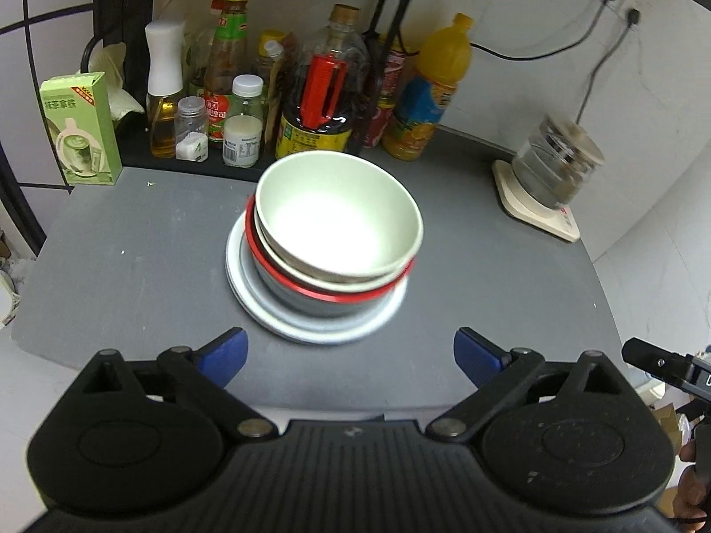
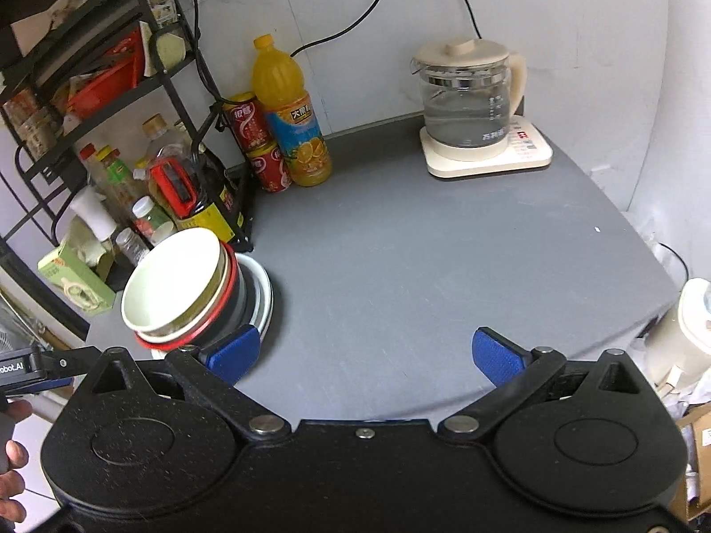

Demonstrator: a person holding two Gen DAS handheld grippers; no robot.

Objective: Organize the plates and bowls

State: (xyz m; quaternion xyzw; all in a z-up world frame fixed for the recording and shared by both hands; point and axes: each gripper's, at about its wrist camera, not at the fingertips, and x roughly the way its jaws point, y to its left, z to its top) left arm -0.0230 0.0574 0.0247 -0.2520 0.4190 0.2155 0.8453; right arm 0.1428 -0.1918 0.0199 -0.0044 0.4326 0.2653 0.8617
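Bowls were stacked mid-counter: pale bowl (image 1: 337, 222) on top, nested in a red-rimmed dark bowl (image 1: 320, 297), all sitting on a white plate (image 1: 311, 333) on the grey counter (image 1: 133, 266). Left gripper (image 1: 351, 355) hung just in front of the stack, jaws apart, holding nothing. Right gripper (image 2: 364, 355) was also spread wide & empty, stack just beside its left finger. Kettle (image 2: 466, 97) stood at the back right, bottles (image 1: 320, 89) behind the stack.

Grey countertop (image 2: 400, 266), white walls (image 2: 555, 9)

Right tool (image 2: 364, 355) gapes empty beside stacked bowls (image 2: 177, 288).
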